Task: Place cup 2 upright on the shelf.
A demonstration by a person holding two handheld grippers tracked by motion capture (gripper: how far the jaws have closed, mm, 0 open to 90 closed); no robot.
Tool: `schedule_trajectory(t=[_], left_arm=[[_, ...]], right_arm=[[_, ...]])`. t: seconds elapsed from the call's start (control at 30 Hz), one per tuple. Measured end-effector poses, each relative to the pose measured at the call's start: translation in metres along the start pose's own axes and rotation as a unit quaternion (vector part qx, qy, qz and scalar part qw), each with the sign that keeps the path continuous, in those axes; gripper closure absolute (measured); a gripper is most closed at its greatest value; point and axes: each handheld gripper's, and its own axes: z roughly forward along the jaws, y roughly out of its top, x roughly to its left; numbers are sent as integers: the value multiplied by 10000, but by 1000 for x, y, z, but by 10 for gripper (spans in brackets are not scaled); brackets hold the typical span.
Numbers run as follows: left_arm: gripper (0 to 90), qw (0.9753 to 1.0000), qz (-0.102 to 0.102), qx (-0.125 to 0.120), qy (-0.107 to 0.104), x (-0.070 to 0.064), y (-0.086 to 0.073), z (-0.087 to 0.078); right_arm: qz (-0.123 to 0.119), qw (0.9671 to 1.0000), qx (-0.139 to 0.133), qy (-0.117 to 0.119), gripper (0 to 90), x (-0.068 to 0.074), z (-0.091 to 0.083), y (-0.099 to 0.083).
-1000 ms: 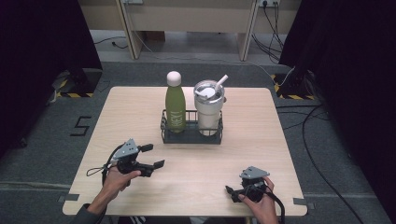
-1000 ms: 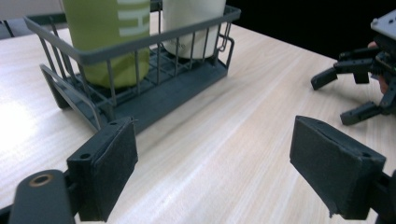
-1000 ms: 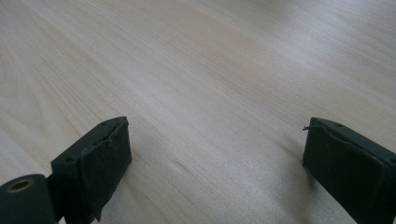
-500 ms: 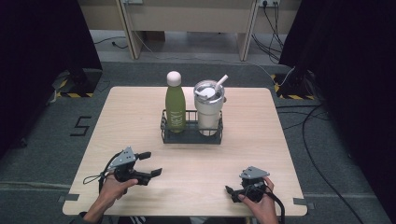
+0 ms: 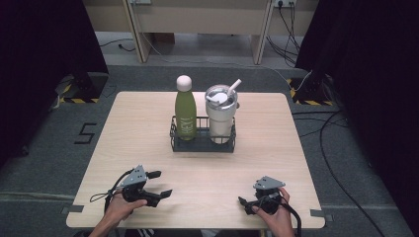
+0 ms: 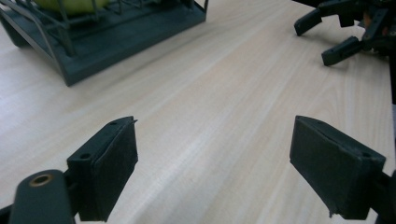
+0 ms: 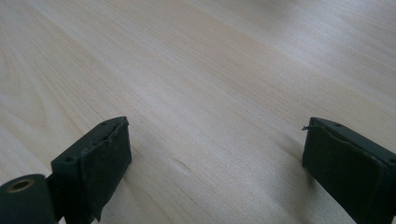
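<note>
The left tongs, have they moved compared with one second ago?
Yes. The left tongs moved toward the table's near edge, away from the black wire rack.

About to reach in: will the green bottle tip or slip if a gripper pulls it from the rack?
Likely top-heavy: the green bottle stands tall and narrow above the low wire rack. Its smooth, rounded wall may slip between flat pads. It probably rolls if laid down.
</note>
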Motion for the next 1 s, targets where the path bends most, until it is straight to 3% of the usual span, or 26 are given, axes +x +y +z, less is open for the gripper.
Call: schedule_trajectory(t=[0.13, 0.53, 0.83, 1.0], left_arm=[[150, 9997, 137, 181, 52, -5, -5, 1], [150, 9988, 158, 454, 131, -7, -15, -4], [150, 9957, 362, 811, 267, -11, -20, -5], [150, 9920, 467, 1109, 373, -15, -22, -4]], right_arm=[[10, 10000, -4, 4, 84, 0, 0, 0], [-11, 10000, -9, 5, 84, 1, 0, 0], [-5, 10000, -12, 6, 85, 1, 0, 0], [-4, 10000, -12, 5, 85, 1, 0, 0]])
